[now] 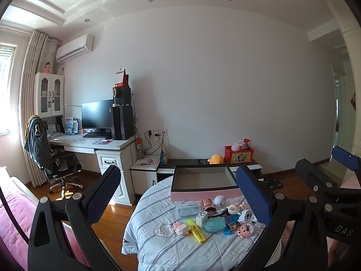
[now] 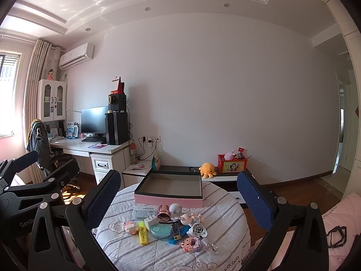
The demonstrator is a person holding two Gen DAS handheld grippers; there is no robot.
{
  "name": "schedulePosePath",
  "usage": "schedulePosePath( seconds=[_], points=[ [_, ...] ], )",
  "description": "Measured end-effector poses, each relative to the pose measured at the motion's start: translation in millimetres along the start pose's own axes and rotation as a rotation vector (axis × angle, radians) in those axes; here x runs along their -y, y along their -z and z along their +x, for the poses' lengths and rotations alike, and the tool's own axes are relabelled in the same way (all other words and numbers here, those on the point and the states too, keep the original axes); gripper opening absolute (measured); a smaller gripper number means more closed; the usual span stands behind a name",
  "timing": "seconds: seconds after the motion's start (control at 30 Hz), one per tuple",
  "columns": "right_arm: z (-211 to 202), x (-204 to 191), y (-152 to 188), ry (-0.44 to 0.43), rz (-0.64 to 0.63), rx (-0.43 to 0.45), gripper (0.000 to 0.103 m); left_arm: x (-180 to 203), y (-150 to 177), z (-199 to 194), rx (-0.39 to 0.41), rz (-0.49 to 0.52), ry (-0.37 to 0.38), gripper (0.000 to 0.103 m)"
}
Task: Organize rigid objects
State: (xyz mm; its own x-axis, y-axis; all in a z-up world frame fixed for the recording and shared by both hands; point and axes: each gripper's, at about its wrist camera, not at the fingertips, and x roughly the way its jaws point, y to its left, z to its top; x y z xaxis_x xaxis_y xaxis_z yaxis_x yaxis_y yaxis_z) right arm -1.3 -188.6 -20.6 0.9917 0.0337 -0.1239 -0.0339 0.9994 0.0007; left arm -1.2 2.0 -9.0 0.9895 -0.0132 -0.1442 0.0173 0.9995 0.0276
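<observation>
- Ahead of both my tongs I see a round table (image 1: pixel 158 244) under a quilted, grey-striped cloth, with wood flooring around it and a plain white wall behind.
- Beyond my left tong's tips, a white desk (image 1: pixel 90 143) carries a dark monitor (image 1: pixel 97 115).
- At the table's far edge, between each tong's fingers, sits a rectangular box (image 1: pixel 204 193), pink-walled, dark-rimmed, its grey floor bare.
- My left gripper (image 1: pixel 178 201) and right gripper (image 2: pixel 178 201) both stand wide apart, holding nothing; their pads are blue and dimpled.
- Just nearer than the box lies a cluster of small hard things: a round teal tin (image 2: pixel 160 230), a yellow highlighter (image 2: pixel 142 233), a white cube charger (image 2: pixel 150 221), and a pink blocky figure (image 2: pixel 190 244).
</observation>
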Motion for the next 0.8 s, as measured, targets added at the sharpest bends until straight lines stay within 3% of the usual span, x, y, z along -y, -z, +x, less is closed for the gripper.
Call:
schedulePosePath(
  seconds=[0.8],
  points=[
    [0.6,0.7,1.5,0.002,0.002,-0.001,0.103,-2.9,-2.0,-2.0,0.0,-0.002,0.001,0.103]
  ],
)
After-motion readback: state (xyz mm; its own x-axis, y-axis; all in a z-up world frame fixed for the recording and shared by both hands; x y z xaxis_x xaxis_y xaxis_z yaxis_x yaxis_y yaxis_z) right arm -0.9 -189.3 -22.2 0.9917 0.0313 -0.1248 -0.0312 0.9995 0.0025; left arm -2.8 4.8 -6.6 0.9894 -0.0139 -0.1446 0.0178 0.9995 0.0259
